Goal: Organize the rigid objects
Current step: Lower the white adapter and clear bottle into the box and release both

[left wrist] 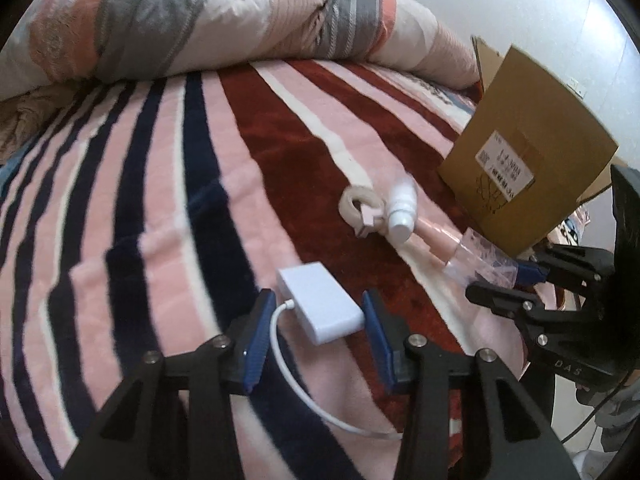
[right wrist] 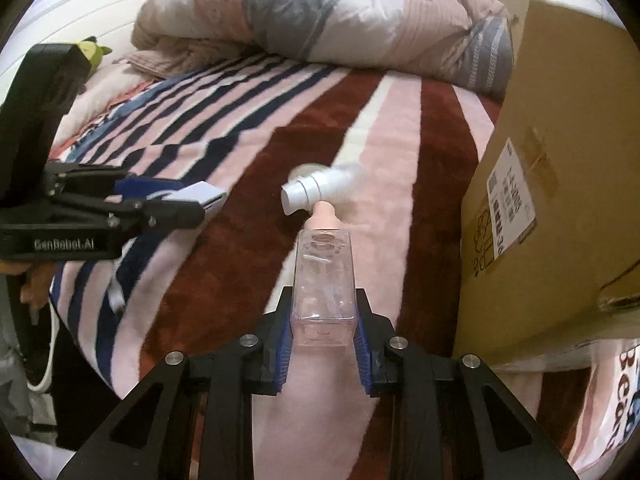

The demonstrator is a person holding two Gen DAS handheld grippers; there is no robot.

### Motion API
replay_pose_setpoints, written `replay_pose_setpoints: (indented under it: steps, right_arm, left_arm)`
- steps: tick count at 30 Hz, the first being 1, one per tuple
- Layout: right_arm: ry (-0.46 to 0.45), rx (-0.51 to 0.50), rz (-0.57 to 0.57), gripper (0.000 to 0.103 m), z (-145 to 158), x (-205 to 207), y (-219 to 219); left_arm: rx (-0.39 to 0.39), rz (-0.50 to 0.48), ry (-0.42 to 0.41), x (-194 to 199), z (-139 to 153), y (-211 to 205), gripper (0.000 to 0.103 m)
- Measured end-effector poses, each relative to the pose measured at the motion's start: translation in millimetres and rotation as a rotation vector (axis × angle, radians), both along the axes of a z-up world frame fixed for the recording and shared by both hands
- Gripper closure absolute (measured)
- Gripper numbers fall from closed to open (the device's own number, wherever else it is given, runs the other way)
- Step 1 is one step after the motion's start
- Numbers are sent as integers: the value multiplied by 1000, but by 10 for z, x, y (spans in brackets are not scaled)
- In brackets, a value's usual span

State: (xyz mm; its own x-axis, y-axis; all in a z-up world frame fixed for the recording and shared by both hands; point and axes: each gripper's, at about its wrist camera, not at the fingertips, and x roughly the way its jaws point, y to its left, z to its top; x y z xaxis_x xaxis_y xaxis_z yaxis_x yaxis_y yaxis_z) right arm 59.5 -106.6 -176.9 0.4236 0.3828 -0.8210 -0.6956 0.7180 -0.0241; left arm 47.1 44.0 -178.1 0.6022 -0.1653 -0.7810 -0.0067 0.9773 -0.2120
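Clear bottle (right wrist: 323,288), pink-capped, sits low centre, clamped by the right gripper (right wrist: 322,336). White adapter (left wrist: 320,302) lies between the left gripper's (left wrist: 316,328) spread jaws, seemingly touching. White bottle (left wrist: 401,210) mid-frame; cardboard box (left wrist: 532,152) right.

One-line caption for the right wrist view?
Right gripper shut on clear bottle over striped blanket, white bottle ahead, cardboard box at right.

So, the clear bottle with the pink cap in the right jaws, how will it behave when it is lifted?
The clear bottle looks like hard, see-through plastic and seems empty, so probably stiff and light. Its flat sides sit squarely between the right gripper's jaws, so rolling seems unlikely. Held near its base, the pink cap end may droop, and smooth walls could slip.
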Motion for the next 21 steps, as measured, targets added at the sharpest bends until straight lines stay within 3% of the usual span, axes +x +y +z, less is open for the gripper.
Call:
replay_pose_setpoints:
  steps: [5, 9, 13, 18, 21]
  right_arm:
    - [79, -47, 9, 80, -159, 48, 52]
    - [55, -38, -1, 80, -222, 34, 64]
    - [48, -30, -5, 81, -228, 70, 112]
    - [47, 14, 34, 81, -67, 5, 170]
    - [5, 67, 93, 81, 243, -118, 182]
  left_arm:
    - [17, 4, 51, -12, -98, -27, 61]
    - [16, 29, 67, -36, -258, -59, 59]
    - [76, 40, 61, -28, -300, -180, 58]
    - [88, 50, 27, -63, -179, -189, 62]
    - [90, 50, -35, -114, 95, -142, 62]
